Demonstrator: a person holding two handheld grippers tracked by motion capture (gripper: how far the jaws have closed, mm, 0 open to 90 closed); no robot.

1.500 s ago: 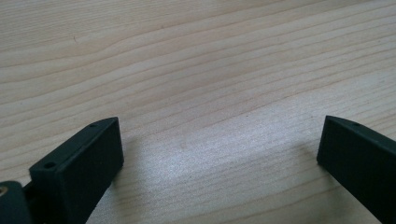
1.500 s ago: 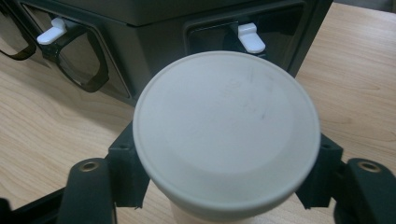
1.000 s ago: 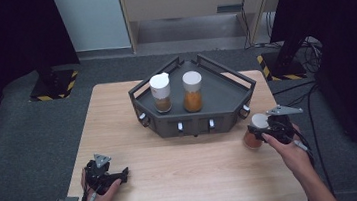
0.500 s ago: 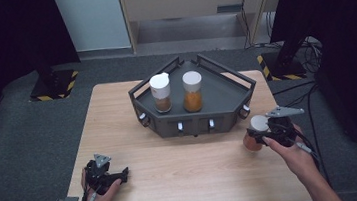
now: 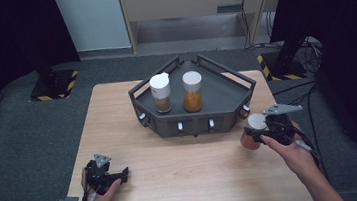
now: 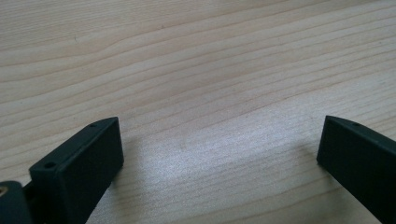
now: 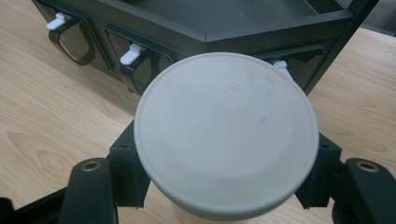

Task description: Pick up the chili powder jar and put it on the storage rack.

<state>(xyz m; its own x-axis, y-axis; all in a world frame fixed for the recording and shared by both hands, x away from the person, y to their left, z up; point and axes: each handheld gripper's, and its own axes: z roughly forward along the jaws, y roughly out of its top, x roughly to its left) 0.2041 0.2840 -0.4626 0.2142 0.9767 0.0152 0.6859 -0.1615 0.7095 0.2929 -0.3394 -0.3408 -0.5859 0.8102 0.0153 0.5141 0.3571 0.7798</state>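
On the left of the pale wooden tabletop [image 5: 184,175], near its front edge, the left tool [image 5: 108,174] rests in the person's left hand [image 5: 97,187]. Its 2 black jaws stand wide apart with nothing but bare wood between them.

At the middle back sits a dark grey, angular metal rack with a raised rail [image 5: 227,103]. 2 clear jars stand upright in it, side by side but apart. The left jar, white-capped with a brown filling in its lower part [image 5: 161,93], is partly full. The right jar, white-capped with an orange filling [image 5: 192,92], is fuller. The fillings look like ground spices, though this cannot be told for sure.

To the right, just off the rack's front right corner, the right tool [image 5: 259,133] is clamped on a 3rd clear jar with a round white lid and orange-brown contents [image 5: 253,130]. The jaws grip it just under the lid, and it is upright.

The step in hand appears to be carrying this jar to the rack. The next move likely calls for lifting it clear of the rail, then lowering it into the free space right of the 2 jars.
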